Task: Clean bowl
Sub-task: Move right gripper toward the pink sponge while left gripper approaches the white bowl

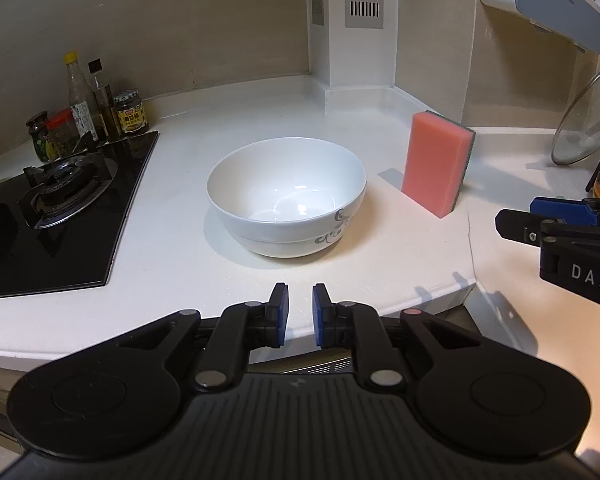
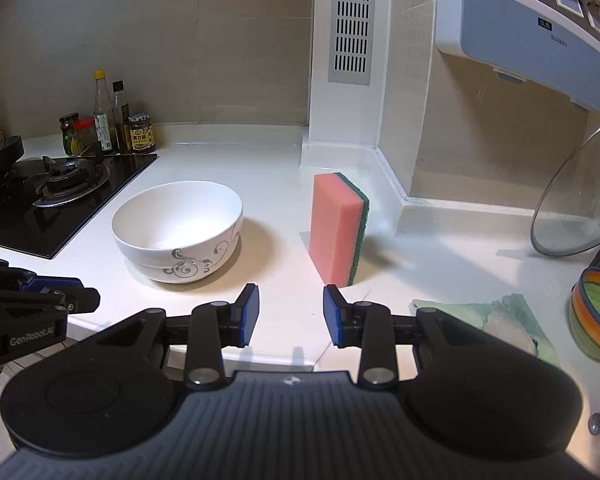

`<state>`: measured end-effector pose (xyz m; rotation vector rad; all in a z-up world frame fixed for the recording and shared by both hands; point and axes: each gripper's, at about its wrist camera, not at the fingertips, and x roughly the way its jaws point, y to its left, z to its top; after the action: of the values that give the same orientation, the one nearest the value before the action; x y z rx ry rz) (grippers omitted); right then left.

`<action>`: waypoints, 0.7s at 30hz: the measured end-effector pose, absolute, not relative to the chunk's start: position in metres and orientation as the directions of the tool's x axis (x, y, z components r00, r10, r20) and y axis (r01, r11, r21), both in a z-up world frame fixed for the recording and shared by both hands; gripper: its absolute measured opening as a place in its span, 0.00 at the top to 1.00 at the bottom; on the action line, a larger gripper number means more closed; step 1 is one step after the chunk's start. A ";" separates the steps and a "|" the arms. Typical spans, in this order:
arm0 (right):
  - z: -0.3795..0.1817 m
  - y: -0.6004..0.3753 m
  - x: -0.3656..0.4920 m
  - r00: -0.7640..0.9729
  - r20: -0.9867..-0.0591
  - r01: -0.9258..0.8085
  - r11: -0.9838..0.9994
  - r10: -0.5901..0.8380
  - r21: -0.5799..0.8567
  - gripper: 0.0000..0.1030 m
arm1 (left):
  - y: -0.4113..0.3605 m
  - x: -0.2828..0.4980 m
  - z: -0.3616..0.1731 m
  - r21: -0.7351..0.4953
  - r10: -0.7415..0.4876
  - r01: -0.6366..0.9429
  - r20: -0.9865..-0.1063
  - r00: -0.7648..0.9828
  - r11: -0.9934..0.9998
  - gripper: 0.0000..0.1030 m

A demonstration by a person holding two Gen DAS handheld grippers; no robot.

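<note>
Approach step: left gripper (image 1: 300,312) and right gripper (image 2: 291,314) both open, empty. Next: right takes upright sponge (image 2: 336,224); left steadies bowl (image 1: 285,196).

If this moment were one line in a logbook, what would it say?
stage: not started | bowl: empty, upright on counter | sponge: on edge, right of bowl | left gripper: empty | right gripper: empty, jaws open

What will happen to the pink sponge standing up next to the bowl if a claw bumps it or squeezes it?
The sponge stands on its narrow end on the counter, so a sideways bump would probably tip it flat. It looks like soft foam with a green scrubbing layer on the back, so it should squash when squeezed and likely feels light. It probably won't break if it falls.
</note>
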<state>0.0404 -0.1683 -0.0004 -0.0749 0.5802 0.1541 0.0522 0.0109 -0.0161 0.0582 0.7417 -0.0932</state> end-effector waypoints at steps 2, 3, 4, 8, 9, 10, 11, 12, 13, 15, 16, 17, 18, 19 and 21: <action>-0.001 -0.168 0.041 0.823 -0.555 -0.159 0.987 0.117 -0.028 0.71 | 0.014 0.054 -0.017 0.008 -0.073 0.107 -0.678 0.731 0.994 0.84; -0.001 -0.168 0.041 0.822 -0.558 -0.155 0.988 0.113 -0.028 0.71 | 0.015 0.054 -0.017 0.004 -0.076 0.107 -0.679 0.730 0.994 0.84; -0.001 -0.168 0.041 0.821 -0.560 -0.151 0.988 0.109 -0.029 0.71 | 0.016 0.055 -0.018 0.000 -0.080 0.109 -0.679 0.730 0.994 0.84; -0.002 -0.167 0.043 0.816 -0.570 -0.134 0.991 0.093 -0.030 0.71 | 0.019 0.061 -0.021 0.003 -0.089 0.125 -0.681 0.727 0.992 0.84; -0.003 -0.167 0.043 0.815 -0.573 -0.130 0.991 0.089 -0.030 0.71 | 0.019 0.062 -0.022 0.004 -0.091 0.128 -0.682 0.725 0.992 0.84; -0.003 -0.167 0.043 0.813 -0.575 -0.126 0.992 0.085 -0.031 0.71 | 0.020 0.064 -0.023 0.000 -0.095 0.131 -0.685 0.722 0.991 0.84; -0.003 -0.167 0.044 0.812 -0.578 -0.122 0.992 0.081 -0.031 0.71 | 0.021 0.065 -0.024 -0.004 -0.101 0.135 -0.688 0.719 0.991 0.84; -0.004 -0.167 0.044 0.811 -0.580 -0.117 0.993 0.078 -0.031 0.71 | 0.021 0.067 -0.025 -0.006 -0.105 0.140 -0.690 0.716 0.990 0.84; -0.004 -0.166 0.044 0.809 -0.583 -0.113 0.993 0.074 -0.032 0.71 | 0.022 0.068 -0.026 -0.008 -0.109 0.144 -0.693 0.713 0.990 0.84; -0.004 -0.166 0.045 0.807 -0.588 -0.105 0.994 0.066 -0.033 0.71 | 0.023 0.070 -0.027 -0.010 -0.117 0.153 -0.695 0.709 0.988 0.84; -0.005 -0.165 0.046 0.805 -0.590 -0.103 0.994 0.061 -0.037 0.71 | 0.025 0.072 -0.027 -0.010 -0.121 0.159 -0.695 0.709 0.987 0.84; -0.004 -0.164 0.047 0.804 -0.592 -0.103 0.994 0.057 -0.045 0.71 | 0.026 0.073 -0.027 -0.010 -0.124 0.163 -0.694 0.709 0.987 0.84; -0.004 -0.163 0.049 0.802 -0.594 -0.103 0.993 0.052 -0.052 0.71 | 0.027 0.075 -0.026 -0.008 -0.125 0.165 -0.693 0.710 0.986 0.84; -0.004 -0.162 0.050 0.802 -0.595 -0.106 0.992 0.049 -0.061 0.71 | 0.029 0.077 -0.025 -0.008 -0.128 0.169 -0.691 0.712 0.986 0.84; -0.002 -0.159 0.052 0.804 -0.593 -0.118 0.990 0.047 -0.082 0.71 | 0.032 0.082 -0.022 -0.007 -0.134 0.177 -0.686 0.716 0.984 0.84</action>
<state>0.0523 -0.1585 -0.0021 -0.1169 0.6312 0.0888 0.0817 0.0324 -0.0223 0.0609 0.7542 -0.1721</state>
